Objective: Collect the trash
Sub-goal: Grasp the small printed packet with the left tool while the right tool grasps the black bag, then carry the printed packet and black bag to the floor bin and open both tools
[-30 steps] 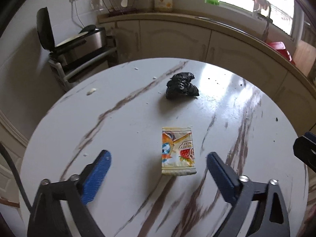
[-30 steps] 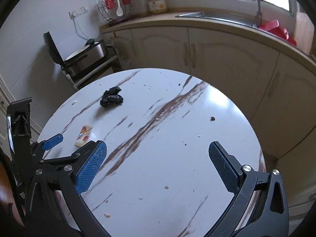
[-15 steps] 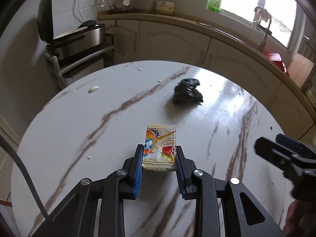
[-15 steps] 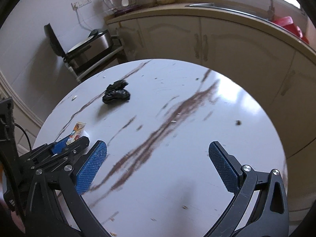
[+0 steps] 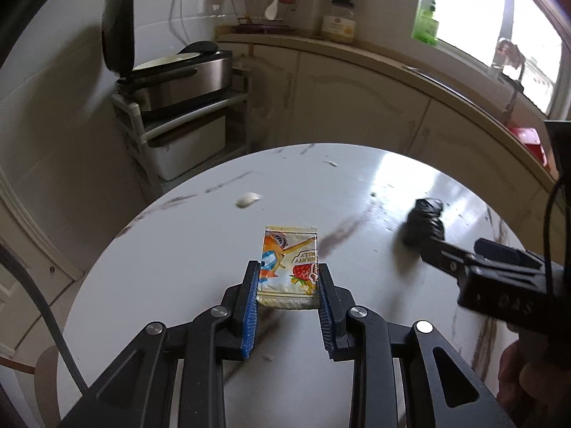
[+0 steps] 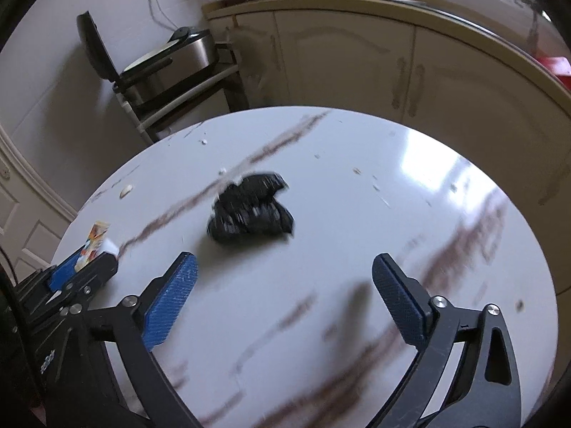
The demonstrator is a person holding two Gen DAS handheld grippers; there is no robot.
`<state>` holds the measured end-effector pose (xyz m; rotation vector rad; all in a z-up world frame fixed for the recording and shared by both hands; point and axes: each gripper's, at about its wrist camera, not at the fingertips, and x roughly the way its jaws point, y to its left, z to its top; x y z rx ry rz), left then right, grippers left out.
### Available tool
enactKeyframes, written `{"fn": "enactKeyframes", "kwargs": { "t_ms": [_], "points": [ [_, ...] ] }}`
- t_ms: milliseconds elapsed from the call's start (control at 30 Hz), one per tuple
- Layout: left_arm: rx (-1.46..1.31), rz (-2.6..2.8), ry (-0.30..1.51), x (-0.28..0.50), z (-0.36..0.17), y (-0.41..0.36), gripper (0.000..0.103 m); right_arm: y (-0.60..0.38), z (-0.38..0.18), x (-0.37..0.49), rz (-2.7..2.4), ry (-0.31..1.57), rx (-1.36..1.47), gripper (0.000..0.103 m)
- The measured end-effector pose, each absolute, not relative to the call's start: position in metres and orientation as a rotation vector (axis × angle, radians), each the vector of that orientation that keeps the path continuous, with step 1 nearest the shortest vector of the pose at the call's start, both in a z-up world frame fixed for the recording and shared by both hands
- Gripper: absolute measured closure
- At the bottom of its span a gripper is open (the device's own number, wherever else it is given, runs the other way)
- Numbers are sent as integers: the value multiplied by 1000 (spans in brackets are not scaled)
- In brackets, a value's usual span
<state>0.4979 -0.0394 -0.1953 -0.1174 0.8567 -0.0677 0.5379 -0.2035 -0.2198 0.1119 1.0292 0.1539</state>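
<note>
Marble table [image 6: 357, 285] lies bare around the right gripper's [image 6: 283, 278] wide jaws; left gripper [image 5: 287, 285] clamps the packet [image 5: 289, 267].

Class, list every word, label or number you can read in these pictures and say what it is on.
"RUITY" and "ELLY", upside down, first letters unclear: on the wrapper.
"D A S": on the body of the right tool, whose jaws have just been closing slightly with nothing between them.
Jar label: too blurred to read.
</note>
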Motion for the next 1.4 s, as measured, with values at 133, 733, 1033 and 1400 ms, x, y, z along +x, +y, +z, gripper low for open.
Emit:
{"fn": "enactKeyframes", "kwargs": {
  "t_ms": [133,733,1033,1400],
  "points": [
    [-140,-55,869,503,-199,-33,77,-194,-223,557,158,1034,91,15],
    [-87,-82,812,456,-163,-62,77,-200,-206,508,223,974,46,70],
    [-32,-210,763,390,-132,-135,77,-282,-159,421,182,887,167,70],
    [11,-447,733,320,-119,-238,77,-409,-131,312,72,779,321,70]
  ]
}}
